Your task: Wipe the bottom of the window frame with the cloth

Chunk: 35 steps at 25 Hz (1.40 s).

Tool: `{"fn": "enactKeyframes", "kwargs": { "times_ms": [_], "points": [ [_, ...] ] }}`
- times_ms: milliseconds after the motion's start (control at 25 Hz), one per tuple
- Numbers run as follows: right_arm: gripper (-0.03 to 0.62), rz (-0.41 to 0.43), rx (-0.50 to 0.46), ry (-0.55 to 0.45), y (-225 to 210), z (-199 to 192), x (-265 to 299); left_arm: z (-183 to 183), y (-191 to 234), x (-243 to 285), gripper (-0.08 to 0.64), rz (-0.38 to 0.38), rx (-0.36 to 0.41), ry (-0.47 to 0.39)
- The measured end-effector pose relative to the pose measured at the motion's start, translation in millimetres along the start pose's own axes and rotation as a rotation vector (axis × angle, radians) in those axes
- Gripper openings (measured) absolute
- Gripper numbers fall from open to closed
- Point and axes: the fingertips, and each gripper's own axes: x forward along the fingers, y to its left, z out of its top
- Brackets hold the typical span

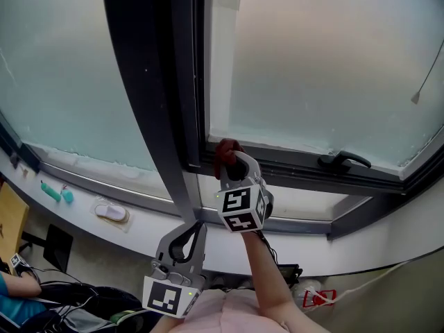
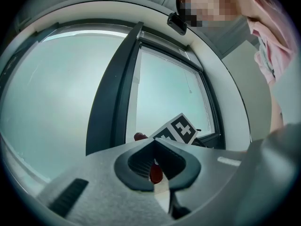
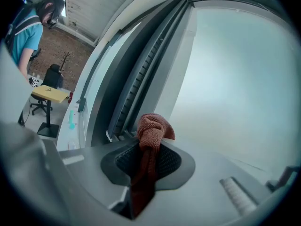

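Note:
A red-brown cloth (image 1: 226, 150) is bunched in my right gripper (image 1: 236, 161), which is shut on it. The gripper holds it against the left end of the dark bottom window frame (image 1: 298, 166), beside the vertical mullion (image 1: 156, 103). In the right gripper view the cloth (image 3: 152, 130) sticks out past the jaw tips and hangs down between them, close to the frosted pane. My left gripper (image 1: 195, 229) hangs lower, under the sill, shut with nothing in it. In the left gripper view its jaws (image 2: 153, 143) meet, and the right gripper's marker cube (image 2: 180, 130) shows beyond.
A black window handle (image 1: 343, 160) lies on the frame to the right. On the white sill (image 1: 83, 207) at left are two teal items (image 1: 55, 193) and a white object (image 1: 111, 212). A seated person (image 1: 14, 290) is at the lower left; cables run along the floor.

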Motion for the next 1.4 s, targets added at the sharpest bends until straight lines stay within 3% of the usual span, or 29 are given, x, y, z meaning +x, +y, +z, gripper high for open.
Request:
{"fn": "enactKeyframes", "kwargs": {
  "times_ms": [320, 720, 1400],
  "points": [
    [0.067, -0.036, 0.058, -0.032, -23.0, -12.4, -15.7, -13.6, -8.0, 14.5, -0.002, -0.022, 0.031, 0.026],
    [0.067, -0.057, 0.135, -0.046, -50.8, -27.1, -32.1, -4.9, -19.4, 33.3, -0.002, -0.049, 0.018, -0.028],
    [0.067, -0.114, 0.188, -0.029, -108.0, -60.0, -67.6, -11.4, -71.7, 74.3, -0.002, -0.186, 0.007, -0.025]
  ]
}}
